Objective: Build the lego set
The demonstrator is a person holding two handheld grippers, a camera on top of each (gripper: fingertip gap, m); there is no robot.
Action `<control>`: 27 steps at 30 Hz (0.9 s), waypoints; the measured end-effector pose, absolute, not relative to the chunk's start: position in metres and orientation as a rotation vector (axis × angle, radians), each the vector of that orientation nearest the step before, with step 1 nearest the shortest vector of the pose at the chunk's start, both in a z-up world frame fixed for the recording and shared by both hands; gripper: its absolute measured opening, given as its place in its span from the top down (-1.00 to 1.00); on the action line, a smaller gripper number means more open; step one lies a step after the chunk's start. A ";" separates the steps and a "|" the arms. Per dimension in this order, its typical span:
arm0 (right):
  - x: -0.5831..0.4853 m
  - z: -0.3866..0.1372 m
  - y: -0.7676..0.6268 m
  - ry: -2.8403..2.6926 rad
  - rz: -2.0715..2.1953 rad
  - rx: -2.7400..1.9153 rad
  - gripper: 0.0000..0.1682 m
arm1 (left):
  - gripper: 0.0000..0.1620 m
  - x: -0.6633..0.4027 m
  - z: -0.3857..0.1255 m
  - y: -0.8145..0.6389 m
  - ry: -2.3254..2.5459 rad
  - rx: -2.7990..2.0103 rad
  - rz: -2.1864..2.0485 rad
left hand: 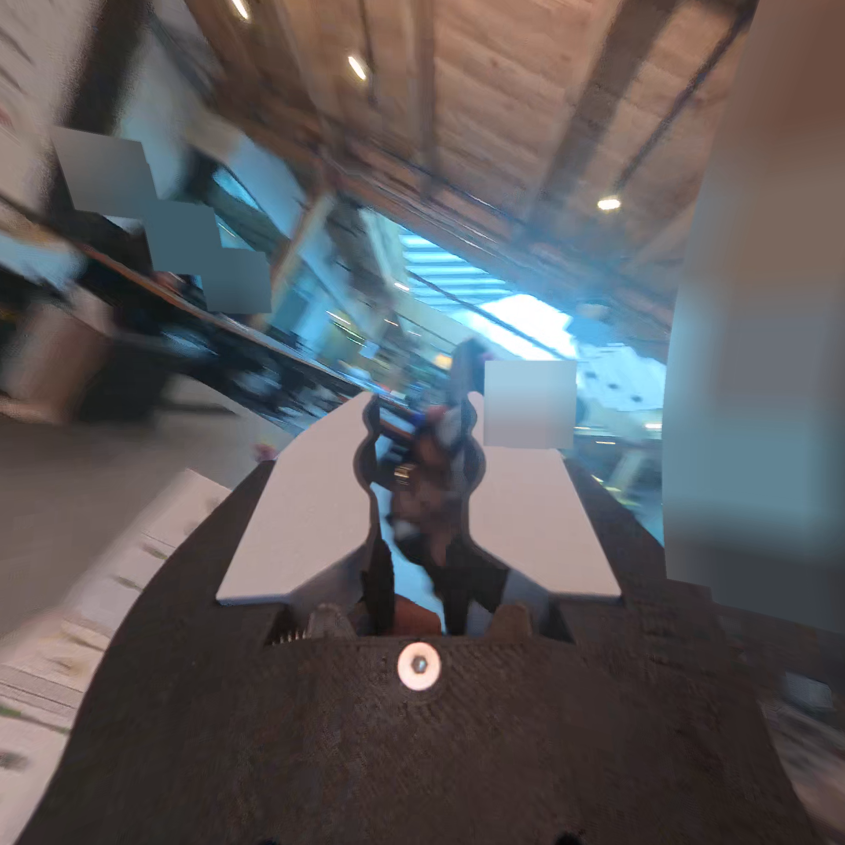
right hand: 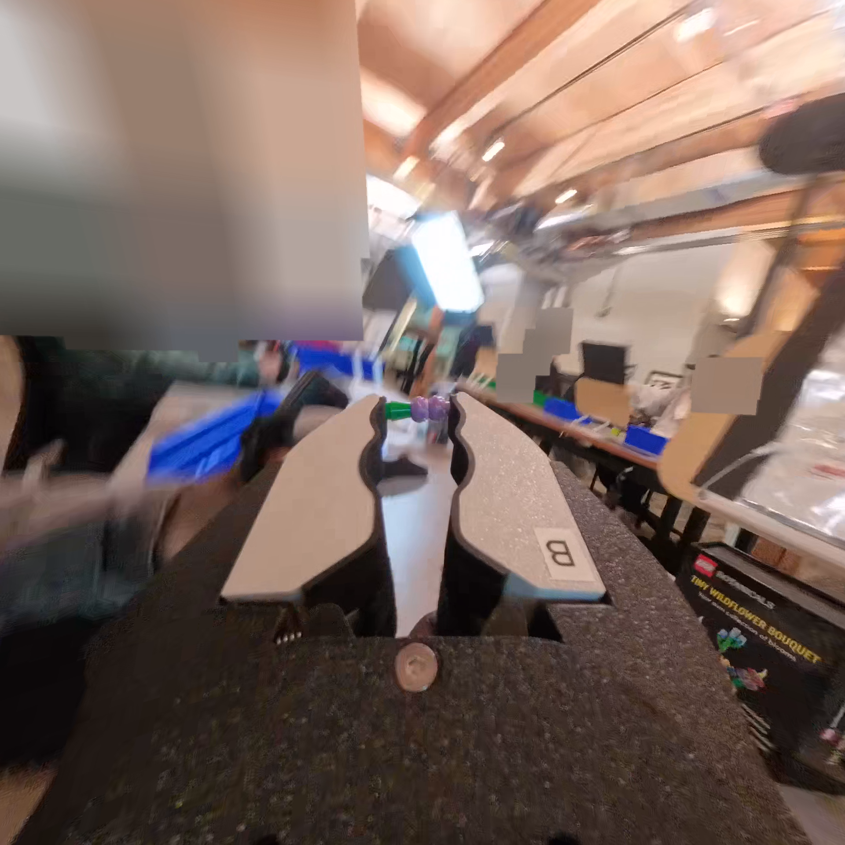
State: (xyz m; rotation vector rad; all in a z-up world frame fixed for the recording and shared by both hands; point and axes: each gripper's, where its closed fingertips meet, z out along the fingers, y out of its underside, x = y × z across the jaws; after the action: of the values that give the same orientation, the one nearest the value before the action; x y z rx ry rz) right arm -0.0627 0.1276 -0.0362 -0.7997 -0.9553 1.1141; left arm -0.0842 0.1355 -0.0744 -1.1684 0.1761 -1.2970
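Note:
My right gripper (right hand: 417,408) is shut on a small lego flower piece (right hand: 423,408), which has a green stem end and purple blossoms. The piece lies crosswise between the fingertips, held up in the air. In the left wrist view my left gripper (left hand: 423,402) points upward, its jaws a narrow gap apart. Behind that gap is a blurred mix of a hand (left hand: 425,484), a dark part and small red, blue and white bits. I cannot tell whether anything is held there. Both views are motion-blurred.
A black lego box (right hand: 754,649) stands at the lower right. White instruction pages (left hand: 91,617) lie at the lower left. A long table (right hand: 594,439) holds blue bins (right hand: 644,436). A clear plastic bag (right hand: 800,457) is at the right. A blurred blue bin (right hand: 205,439) is at the left.

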 end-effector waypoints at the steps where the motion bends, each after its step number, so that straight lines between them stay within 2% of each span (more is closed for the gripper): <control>1: -0.057 -0.015 0.146 -0.812 1.178 -0.801 0.69 | 0.60 -0.091 -0.067 0.155 0.178 -1.158 -1.132; 4: -0.049 0.032 0.191 -0.529 1.245 -0.767 0.69 | 0.62 -0.123 -0.041 0.208 0.019 -1.098 -0.683; 6: -0.055 0.036 0.210 -0.476 1.162 -0.755 0.69 | 0.65 -0.138 -0.027 0.230 -0.097 -1.050 -0.661; 10: -0.062 -0.011 0.244 -0.372 1.045 -0.839 0.69 | 0.69 -0.164 -0.054 0.261 -0.138 -1.035 -0.445; 14: -0.075 -0.049 0.245 -0.432 1.030 -0.906 0.70 | 0.72 -0.166 -0.087 0.267 -0.143 -1.133 -0.496; 18: -0.093 -0.062 0.231 -0.526 1.050 -0.930 0.69 | 0.72 -0.156 -0.101 0.277 -0.027 -1.246 -0.458; 27: -0.106 -0.092 0.241 -0.700 0.878 -0.983 0.69 | 0.85 -0.156 -0.123 0.283 0.034 -1.331 -0.414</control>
State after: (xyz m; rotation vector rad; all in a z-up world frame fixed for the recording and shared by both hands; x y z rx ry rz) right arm -0.1064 0.2414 -0.0918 -0.9825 -0.6995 0.8778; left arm -0.1559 0.2828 -0.1226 -1.3310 0.0341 -0.4142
